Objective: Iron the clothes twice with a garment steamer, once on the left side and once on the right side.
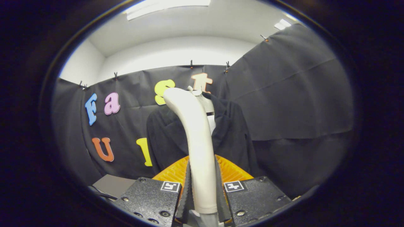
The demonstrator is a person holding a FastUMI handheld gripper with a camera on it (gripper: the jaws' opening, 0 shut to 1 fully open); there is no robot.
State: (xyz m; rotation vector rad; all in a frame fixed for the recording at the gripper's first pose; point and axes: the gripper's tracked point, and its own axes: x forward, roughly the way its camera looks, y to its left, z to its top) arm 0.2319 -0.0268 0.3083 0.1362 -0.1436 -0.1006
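Note:
My gripper is shut on the cream handle of the garment steamer, which rises upright from between the fingers and curves to the left at its top. A black jacket hangs on a pale mannequin form beyond the steamer, against the booth's black wall. The steamer's handle hides the middle of the jacket's front. The jacket's two sides show left and right of the handle.
A grey table surface lies low to the left of the fingers, with a dark cable across it. Black cloth walls close the booth behind and to the right. White ceiling with light panels is overhead.

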